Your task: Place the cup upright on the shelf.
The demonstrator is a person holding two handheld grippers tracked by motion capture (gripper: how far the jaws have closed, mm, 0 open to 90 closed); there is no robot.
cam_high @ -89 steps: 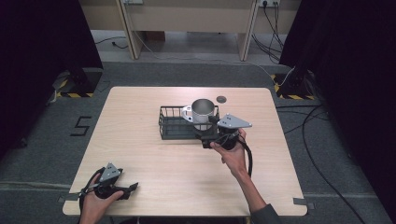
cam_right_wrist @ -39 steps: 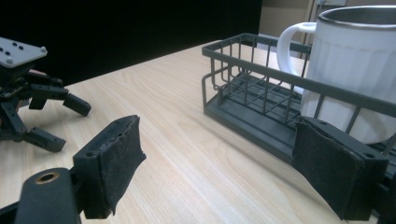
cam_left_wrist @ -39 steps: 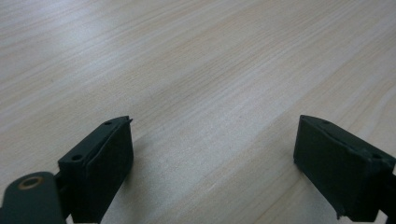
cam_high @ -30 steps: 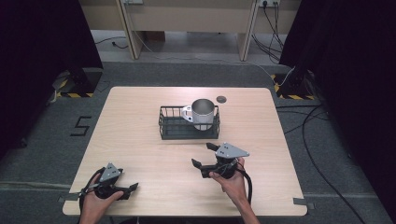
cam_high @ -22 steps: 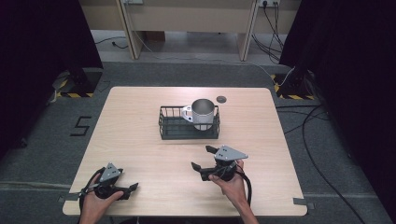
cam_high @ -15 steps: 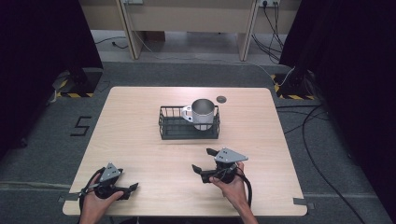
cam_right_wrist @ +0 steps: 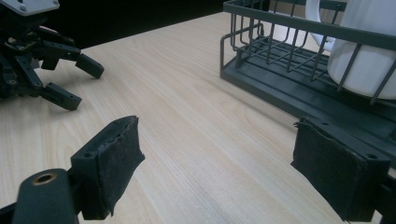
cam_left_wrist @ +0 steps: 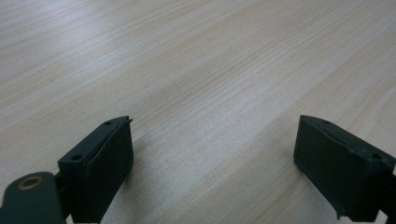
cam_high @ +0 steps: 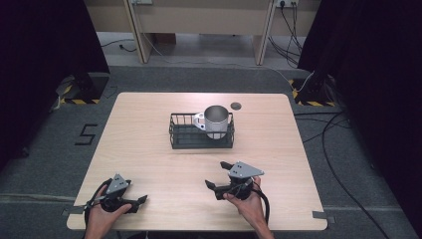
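A pale wooden table [cam_high: 149, 129] was seen from above, set on a grey floor. Near the middle of the table, toward its far side, a dark wire basket [cam_high: 185, 135] was placed. Inside the basket, at its right end, a metal mug [cam_high: 217, 121] was stood upright, with its handle turned to the left. A small dark round disc [cam_high: 236, 105] was laid on the tabletop just beyond the basket, apart from it.

The left gripper [cam_high: 137, 202] was held by a hand [cam_high: 102, 215] at the near left corner of the table. Its jaws were spread wide apart, with nothing between them; in the left gripper view, bare wood grain was shown between the two black pads [cam_left_wrist: 100, 161].

The right gripper [cam_high: 218, 178] was held by the other hand [cam_high: 249, 204] near the front edge, right of centre and well short of the basket. Its jaws were likewise held wide apart and empty. In the right gripper view, the basket [cam_right_wrist: 280, 70] and the pale mug [cam_right_wrist: 369, 51] were shown ahead to the right, and the left gripper [cam_right_wrist: 81, 81] at upper left.
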